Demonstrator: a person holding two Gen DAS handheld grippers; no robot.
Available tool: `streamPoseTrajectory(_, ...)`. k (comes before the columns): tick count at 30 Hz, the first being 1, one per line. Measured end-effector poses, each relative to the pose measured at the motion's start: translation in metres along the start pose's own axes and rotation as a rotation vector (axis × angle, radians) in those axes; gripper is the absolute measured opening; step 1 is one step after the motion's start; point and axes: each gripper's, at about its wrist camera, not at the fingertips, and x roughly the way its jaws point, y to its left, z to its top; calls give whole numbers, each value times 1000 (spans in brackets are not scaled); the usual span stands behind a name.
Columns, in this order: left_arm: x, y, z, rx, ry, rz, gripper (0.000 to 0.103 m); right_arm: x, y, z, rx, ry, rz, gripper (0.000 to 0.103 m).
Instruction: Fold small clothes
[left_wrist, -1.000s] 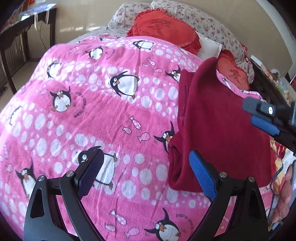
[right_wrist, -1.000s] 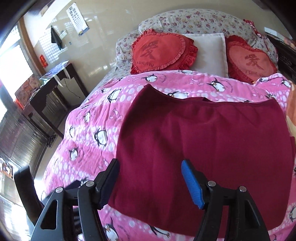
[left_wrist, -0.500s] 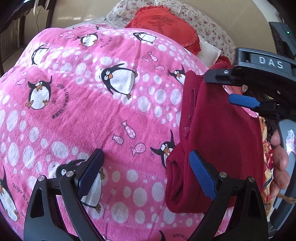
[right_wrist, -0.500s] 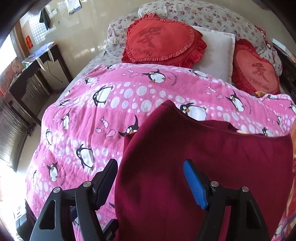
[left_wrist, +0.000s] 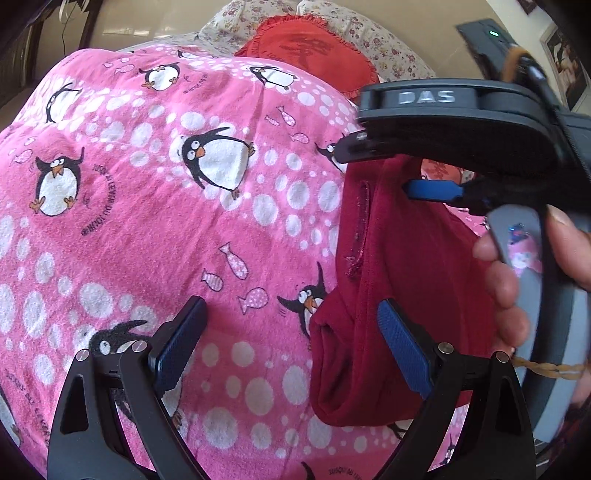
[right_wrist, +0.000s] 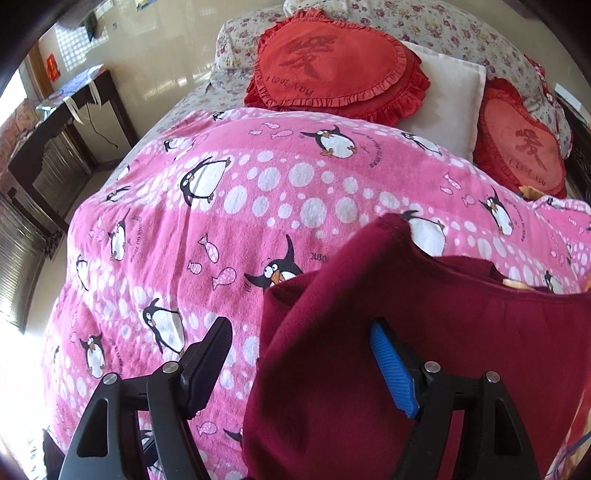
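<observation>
A dark red garment (left_wrist: 406, 266) lies folded on the pink penguin blanket (left_wrist: 166, 221), its left edge doubled over into a thick roll. My left gripper (left_wrist: 289, 302) is open low over the blanket; its right pad hangs over the garment's left edge without pressing it. In the right wrist view the garment (right_wrist: 424, 332) fills the lower right. There my right gripper (right_wrist: 299, 325) straddles that left edge, jaws opening, and the cloth under them is not pinched. From the left wrist camera the right gripper (left_wrist: 384, 170) hovers above the garment's far part.
Red heart cushions (right_wrist: 332, 70), a white pillow (right_wrist: 443, 96) and floral pillows (right_wrist: 424, 26) line the bed's head. A dark side table (right_wrist: 62, 122) stands off the bed's left side. A person's hand (left_wrist: 506, 288) holds the right gripper's handle.
The right gripper has swung left over the garment to its left edge and come into the left wrist view, its jaws a little wider. The left gripper has tipped slightly downward.
</observation>
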Motion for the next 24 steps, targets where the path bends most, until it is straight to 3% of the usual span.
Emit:
streamPoseTrajectory(7,-6,-1,2,14,37,-109,93,26,18,2,-156,50,-143,82)
streamPoseTrajectory(13,-8,-11,4,74,25,-160,94,23,7,-1,-150,24,-93,82)
streamPoseTrajectory(17,17,-23,4,92,91,-109,94,15,-1,-4,-154,-4,-72,67)
streamPoseTrajectory(20,32,-33,4,114,92,-43,93,9,-6,-9,-143,-20,-28,67)
streamPoseTrajectory(24,38,-46,1,176,81,2,94,8,-3,-16,-195,-42,-42,67)
